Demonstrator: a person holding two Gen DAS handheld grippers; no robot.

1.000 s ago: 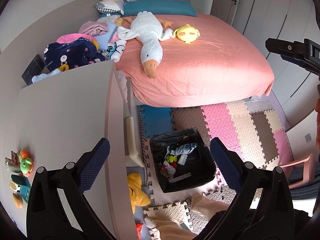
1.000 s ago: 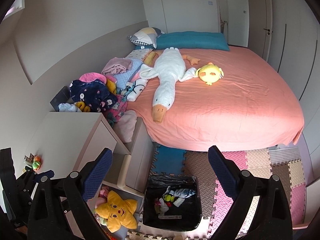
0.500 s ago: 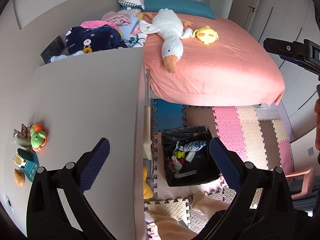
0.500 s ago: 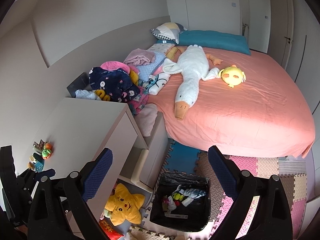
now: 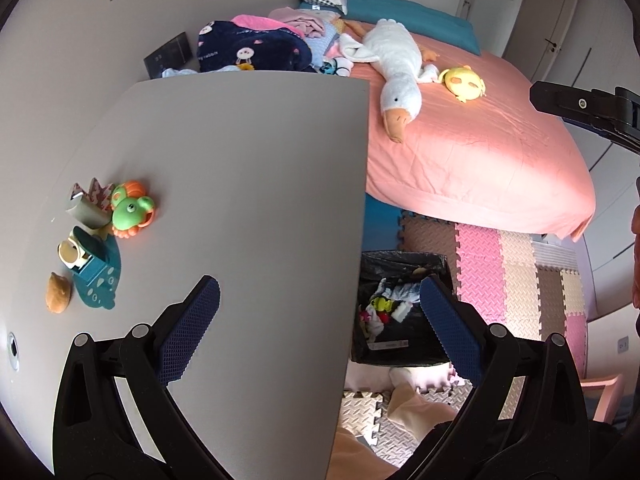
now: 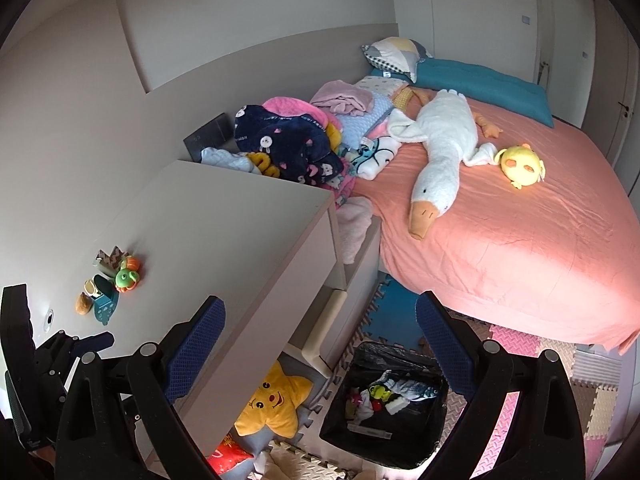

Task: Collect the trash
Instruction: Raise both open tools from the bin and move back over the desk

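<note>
A black-lined trash bin (image 5: 404, 264) with wrappers inside stands on the foam mats beside the grey desk (image 5: 240, 184). At the desk's left edge lie a brown lump (image 5: 58, 298), a teal tape dispenser (image 5: 96, 272), a green and orange toy (image 5: 130, 212) and a small patterned paper box (image 5: 86, 204). My left gripper (image 5: 319, 296) hovers open and empty over the desk's right edge, well right of those items. My right gripper (image 6: 320, 310) is open and empty, higher up, above the bin (image 6: 384, 404) and the desk (image 6: 224, 232).
A pink bed (image 6: 500, 240) carries a white goose plush (image 6: 440, 152), a yellow plush and piled clothes. Under the desk sit a yellow star plush (image 6: 276, 404) and a red bag (image 6: 228, 452). Coloured foam mats (image 5: 516, 280) cover the floor. A pink chair (image 5: 604, 392) stands at the right.
Both grippers have swung left from over the bin toward the desk, so the desktop and its small items now fill more of the views. Both stay open and empty.
</note>
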